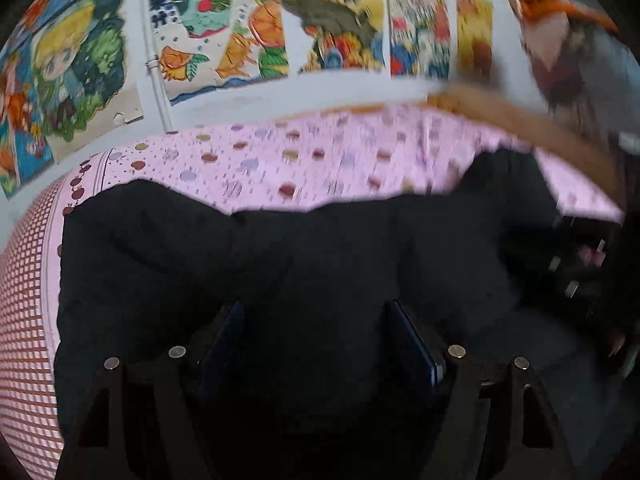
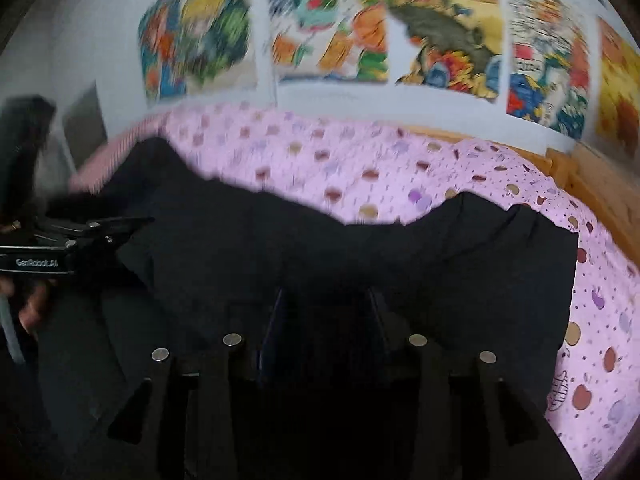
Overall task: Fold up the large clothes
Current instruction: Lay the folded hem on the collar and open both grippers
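**A:** Tools first, I guess. Left tool (image 1: 316, 320) has its two fingers spread wide apart, hanging over the black garment (image 1: 280, 264) with only dark cloth showing in the gap. Doesn't look like it's pinching anything. The right tool (image 2: 326, 312) has a narrower gap, and honestly I can't tell if cloth is caught between those fingers, it's black on black down there.

**B:** Same here, way too dark to call. Where's the garment sitting though?

**A:** Spread out flat-ish on the bed, on a pink sheet (image 1: 320, 160) with coloured apple-like dots. Its far edge is wavy, and pink sheet shows past it toward the wall.

**B:** In the right wrist view you can see the left tool from the side, at the picture's left edge, with a hand (image 2: 32, 304) under it.

**A:** Yep. Beyond the bed there's a wooden frame edge (image 2: 592, 192), then a pale wall covered in bright cartoon posters (image 1: 216, 40). Both views are pretty smeared.
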The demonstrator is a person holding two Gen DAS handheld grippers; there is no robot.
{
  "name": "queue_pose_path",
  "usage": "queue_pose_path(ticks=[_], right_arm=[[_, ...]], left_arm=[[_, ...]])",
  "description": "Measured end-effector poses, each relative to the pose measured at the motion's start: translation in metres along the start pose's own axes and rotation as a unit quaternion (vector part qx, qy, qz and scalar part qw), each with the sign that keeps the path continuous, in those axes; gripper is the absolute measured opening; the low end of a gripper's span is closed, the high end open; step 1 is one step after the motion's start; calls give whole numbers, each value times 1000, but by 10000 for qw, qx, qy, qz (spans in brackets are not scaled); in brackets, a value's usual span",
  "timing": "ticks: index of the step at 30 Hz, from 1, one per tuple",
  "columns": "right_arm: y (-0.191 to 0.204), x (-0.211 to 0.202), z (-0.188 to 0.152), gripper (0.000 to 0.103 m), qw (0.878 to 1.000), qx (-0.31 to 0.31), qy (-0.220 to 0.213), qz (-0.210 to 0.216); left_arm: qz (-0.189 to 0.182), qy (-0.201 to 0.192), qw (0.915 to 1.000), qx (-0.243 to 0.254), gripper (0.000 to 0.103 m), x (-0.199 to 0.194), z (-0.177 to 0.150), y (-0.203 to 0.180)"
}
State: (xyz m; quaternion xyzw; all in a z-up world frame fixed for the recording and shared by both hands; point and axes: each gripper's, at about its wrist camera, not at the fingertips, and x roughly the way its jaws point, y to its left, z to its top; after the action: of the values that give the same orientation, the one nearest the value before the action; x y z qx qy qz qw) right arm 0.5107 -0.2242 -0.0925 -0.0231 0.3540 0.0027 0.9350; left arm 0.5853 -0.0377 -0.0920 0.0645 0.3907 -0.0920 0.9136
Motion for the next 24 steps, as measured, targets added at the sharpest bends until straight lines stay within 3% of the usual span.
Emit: queue_pose_path(ticks=[3,6,12,18,21,24], right_arm=[[-7,5,-5,39,9998,147,28,124],[-11,13,-10,40,9994,264,45,202],[-11,39,-19,41,9994,302,64,172],[-10,41,-25,43,9991,384,-59,167],[-7,37,-25,47,9993,367,-104,-8],[-11,29,-22,61,9987,465,-154,-165]], left_arm=[[9,189,9997,-183,88,9,-3,9],[-45,316,9987,-401,91,23,-6,17],[250,192,9992,-242,94,37,-14,8],[273,53,9993,-235,94,34,-14,7],[219,-2,9994,-266,94,30,-14,9],[62,-3,9992,-387,96,25,-12,15]])
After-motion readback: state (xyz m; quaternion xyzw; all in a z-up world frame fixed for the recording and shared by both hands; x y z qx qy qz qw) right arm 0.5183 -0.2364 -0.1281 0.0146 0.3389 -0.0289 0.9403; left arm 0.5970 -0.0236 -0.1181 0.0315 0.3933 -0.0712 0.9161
